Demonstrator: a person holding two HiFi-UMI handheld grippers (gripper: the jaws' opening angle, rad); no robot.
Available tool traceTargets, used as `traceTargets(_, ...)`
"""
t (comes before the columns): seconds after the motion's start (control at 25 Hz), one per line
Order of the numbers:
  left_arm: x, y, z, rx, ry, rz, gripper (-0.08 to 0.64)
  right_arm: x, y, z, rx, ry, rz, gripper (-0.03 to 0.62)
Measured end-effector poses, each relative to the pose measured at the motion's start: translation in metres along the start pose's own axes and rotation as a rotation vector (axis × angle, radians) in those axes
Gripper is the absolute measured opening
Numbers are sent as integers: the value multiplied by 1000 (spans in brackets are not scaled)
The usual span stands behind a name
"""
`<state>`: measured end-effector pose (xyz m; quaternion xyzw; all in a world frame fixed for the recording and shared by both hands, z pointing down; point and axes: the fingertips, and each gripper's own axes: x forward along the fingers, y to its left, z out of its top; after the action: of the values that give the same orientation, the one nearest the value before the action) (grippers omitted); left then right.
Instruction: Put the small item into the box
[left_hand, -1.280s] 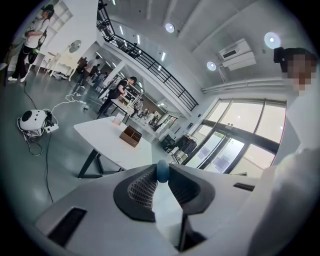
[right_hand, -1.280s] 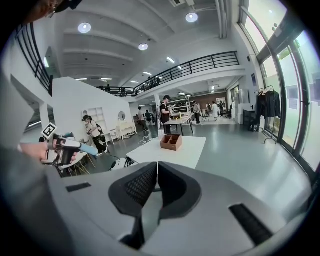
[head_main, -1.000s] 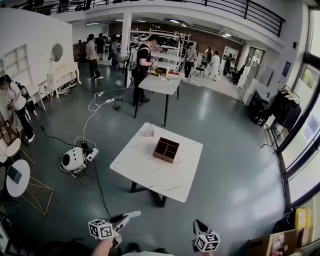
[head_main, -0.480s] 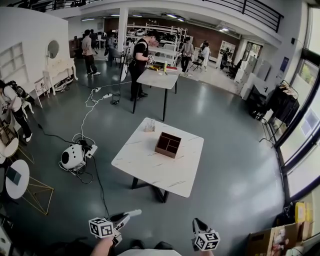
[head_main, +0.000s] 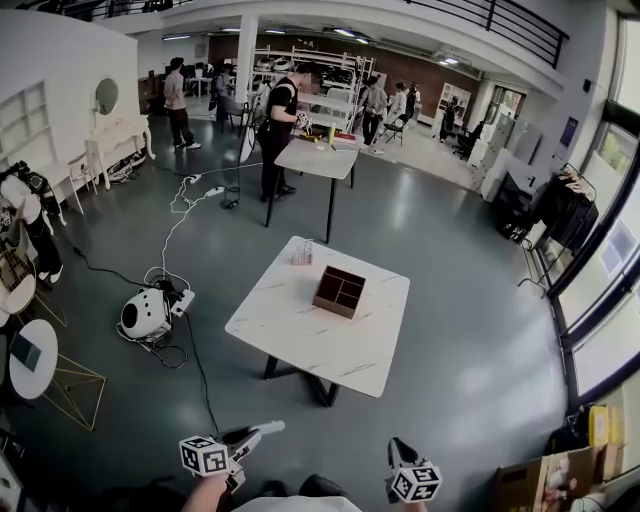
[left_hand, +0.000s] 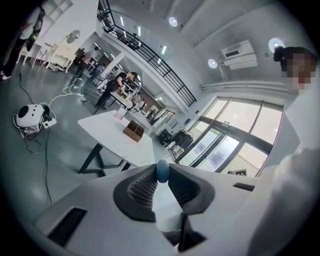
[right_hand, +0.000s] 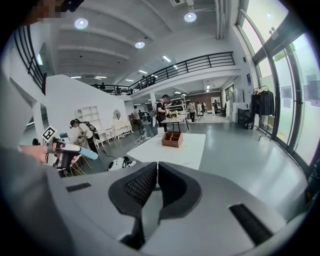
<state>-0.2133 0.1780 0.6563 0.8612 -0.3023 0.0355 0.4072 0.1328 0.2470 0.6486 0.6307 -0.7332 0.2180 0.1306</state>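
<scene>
Nearest the camera, the left gripper (head_main: 268, 429) had its jaws clamped on the small blue item (left_hand: 162, 170), pinched right at their tips with the rounded end poking out. The right gripper (right_hand: 156, 172) hung beside it with its jaws closed together and nothing between them. Compared with a second earlier, both grippers sat in almost the same spot at the bottom of the head view, and the left grip looked unchanged, so the item had not slipped or been released.

What had changed was slight. The white marble-patterned surface (head_main: 300, 345) and the brown divided box (head_main: 340, 291) on it had drifted a little up and to the right in the head view. That read as a small shift of the person's head or stance rather than a real approach. The box stood well apart from both grippers, with open grey floor between, and its compartments looked empty from here. A small clear object (head_main: 302, 253) stood near the box on the far side of the surface.

For the task, this looked like the carrying stage: the item was secured, but the whole approach to the box was yet to be made.

Farther off, a white round machine (head_main: 147, 315) lay on the floor left of the surface, and a person (head_main: 288, 120) stood at a second table (head_main: 318, 162) beyond.
</scene>
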Motion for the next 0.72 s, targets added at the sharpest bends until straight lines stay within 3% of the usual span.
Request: traceTargets(0.72, 20, 21, 14, -21, -8, 3, 72, 30, -3, 4, 29, 38, -3, 28)
